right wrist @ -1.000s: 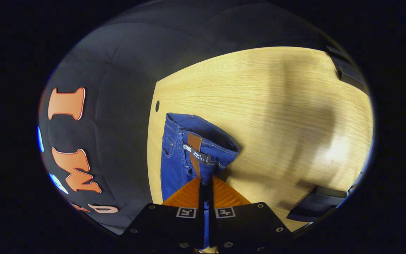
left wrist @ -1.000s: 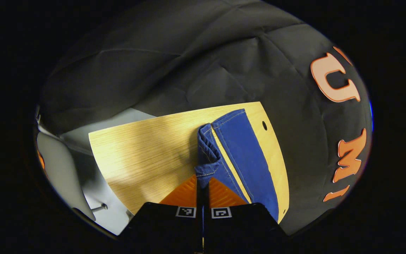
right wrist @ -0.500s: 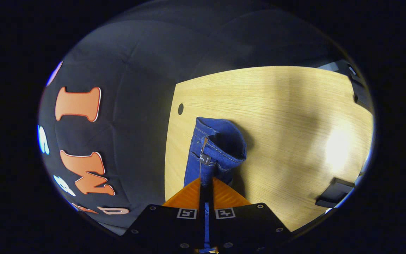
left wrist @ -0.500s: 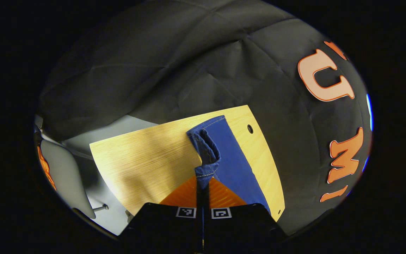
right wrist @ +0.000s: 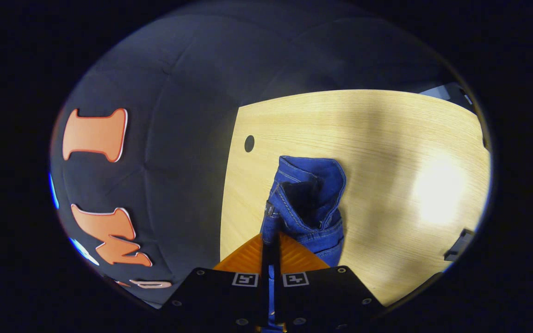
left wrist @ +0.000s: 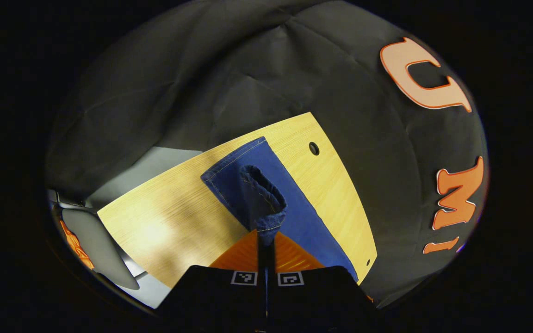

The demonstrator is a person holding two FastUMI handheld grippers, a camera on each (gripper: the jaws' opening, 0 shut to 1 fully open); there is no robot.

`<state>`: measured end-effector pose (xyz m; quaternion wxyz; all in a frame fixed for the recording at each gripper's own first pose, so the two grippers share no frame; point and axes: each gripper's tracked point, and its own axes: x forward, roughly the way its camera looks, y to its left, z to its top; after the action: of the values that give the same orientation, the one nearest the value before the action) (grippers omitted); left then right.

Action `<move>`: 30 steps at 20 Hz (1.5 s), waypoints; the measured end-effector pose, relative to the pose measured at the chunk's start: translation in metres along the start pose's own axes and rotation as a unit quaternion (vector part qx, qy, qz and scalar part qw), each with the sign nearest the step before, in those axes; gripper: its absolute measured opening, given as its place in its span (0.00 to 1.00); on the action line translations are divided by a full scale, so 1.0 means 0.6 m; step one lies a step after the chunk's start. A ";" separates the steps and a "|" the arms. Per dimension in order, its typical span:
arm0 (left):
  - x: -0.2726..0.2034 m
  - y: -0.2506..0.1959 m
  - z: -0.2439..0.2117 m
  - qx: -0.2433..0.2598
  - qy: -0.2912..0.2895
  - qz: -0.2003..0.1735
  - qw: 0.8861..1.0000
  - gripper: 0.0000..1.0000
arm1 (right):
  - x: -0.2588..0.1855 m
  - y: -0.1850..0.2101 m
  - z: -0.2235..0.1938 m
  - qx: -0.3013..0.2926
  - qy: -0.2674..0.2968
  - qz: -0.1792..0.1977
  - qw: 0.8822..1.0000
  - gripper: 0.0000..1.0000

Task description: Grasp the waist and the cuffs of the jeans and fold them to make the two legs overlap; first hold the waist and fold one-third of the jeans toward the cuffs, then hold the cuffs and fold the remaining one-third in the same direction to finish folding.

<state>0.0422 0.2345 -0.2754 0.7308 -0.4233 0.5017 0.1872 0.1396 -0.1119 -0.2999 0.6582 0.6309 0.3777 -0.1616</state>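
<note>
The left tool [left wrist: 266,238] pinches a cuff [left wrist: 266,217], hiding its edge. The right tool [right wrist: 270,240] clamps the waist [right wrist: 310,199]; jeans [left wrist: 294,208] trail toward 11 o'clock over the bench [left wrist: 164,222].

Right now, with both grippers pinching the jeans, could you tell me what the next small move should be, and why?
Probably lower both ends onto the leg beneath and line up the edges. The left gripper pinches a cuff raised over the other leg lying flat on the table, and the right gripper pinches the bunched waist, so the legs do not yet lie flat together.
</note>
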 end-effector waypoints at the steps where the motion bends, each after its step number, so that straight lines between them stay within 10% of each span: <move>1: 0.018 0.000 0.014 -0.009 0.005 0.006 1.000 0.01 | 0.014 0.010 0.009 0.003 -0.006 -0.005 1.000 0.05; 9: 0.160 0.024 0.115 -0.089 0.080 0.065 0.991 0.01 | 0.153 0.067 0.055 0.027 -0.018 -0.078 0.996 0.05; 16: 0.257 -0.002 0.155 0.059 0.124 0.133 0.982 0.06 | 0.249 0.095 0.044 -0.014 -0.006 -0.138 0.990 0.05; 20: 0.255 -0.058 0.187 0.131 0.070 0.099 0.984 0.72 | 0.225 0.119 0.052 -0.047 -0.014 -0.107 0.993 0.13; 23: 0.230 -0.089 0.203 0.185 0.009 0.088 0.979 0.84 | 0.180 0.125 0.085 -0.102 -0.050 -0.095 0.989 0.48; 24: 0.224 -0.100 0.203 0.207 -0.016 0.083 0.975 0.89 | 0.171 0.119 0.091 -0.120 -0.058 -0.092 0.987 0.43; 25: 0.217 -0.113 0.206 0.233 -0.045 0.077 0.968 0.91 | 0.163 0.108 0.098 -0.138 -0.066 -0.099 0.983 0.65; 30: 0.127 -0.187 0.198 0.325 -0.173 0.045 0.929 0.97 | 0.123 0.054 0.098 -0.229 -0.080 -0.134 0.961 0.82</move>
<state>0.2215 0.2545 -0.2784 0.8945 -0.1005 0.4195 0.1173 0.2280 -0.1436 -0.3337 0.7852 0.3921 0.4318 -0.2080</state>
